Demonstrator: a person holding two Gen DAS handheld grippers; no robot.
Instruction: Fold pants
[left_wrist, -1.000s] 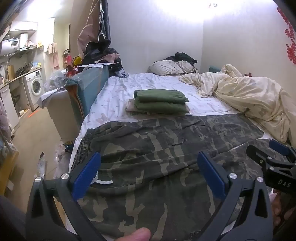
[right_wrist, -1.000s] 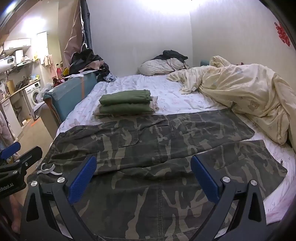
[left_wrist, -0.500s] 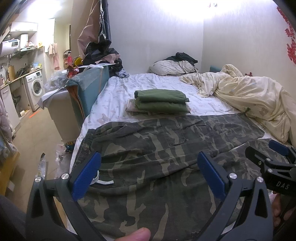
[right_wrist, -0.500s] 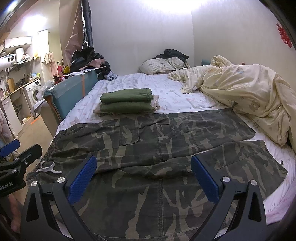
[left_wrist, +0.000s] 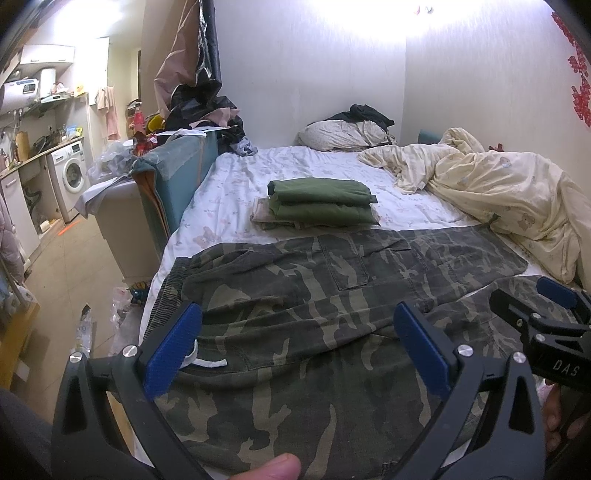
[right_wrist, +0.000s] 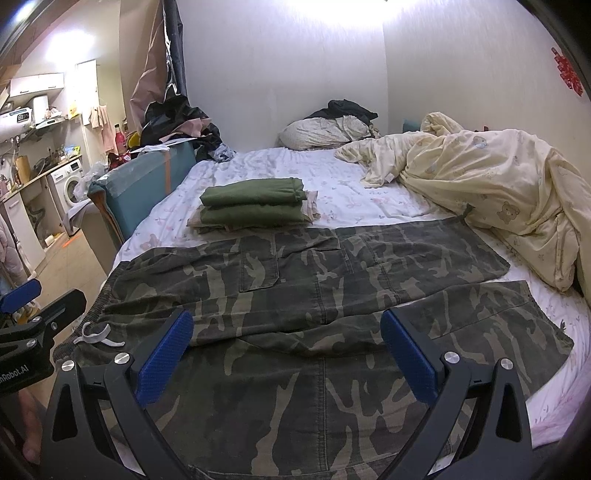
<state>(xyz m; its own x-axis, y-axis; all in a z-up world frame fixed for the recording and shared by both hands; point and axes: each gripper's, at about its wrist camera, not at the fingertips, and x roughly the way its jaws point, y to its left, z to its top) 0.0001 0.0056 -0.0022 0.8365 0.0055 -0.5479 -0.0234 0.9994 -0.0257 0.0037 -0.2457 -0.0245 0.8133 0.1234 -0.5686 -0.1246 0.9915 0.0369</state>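
Camouflage pants (left_wrist: 332, 306) (right_wrist: 314, 295) lie flat across the near end of the bed, waistband and white drawstring (right_wrist: 94, 338) to the left, both legs running right. My left gripper (left_wrist: 295, 347) hovers open above the seat area near the waistband, its blue pads wide apart with nothing between them. My right gripper (right_wrist: 284, 350) also hangs open over the near leg, holding nothing. Each gripper shows at the edge of the other's view: the right gripper (left_wrist: 539, 306) at far right, the left gripper (right_wrist: 26, 310) at far left.
A stack of folded green garments (left_wrist: 321, 205) (right_wrist: 255, 208) lies on the white sheet just beyond the pants. A crumpled cream duvet (right_wrist: 480, 177) fills the right side, pillows at the wall. A teal headboard panel (left_wrist: 173, 181) and cluttered kitchen stand left of the bed.
Both grippers stay open and have drifted only slightly, the views rising a little over the pants. The pants lie as before.
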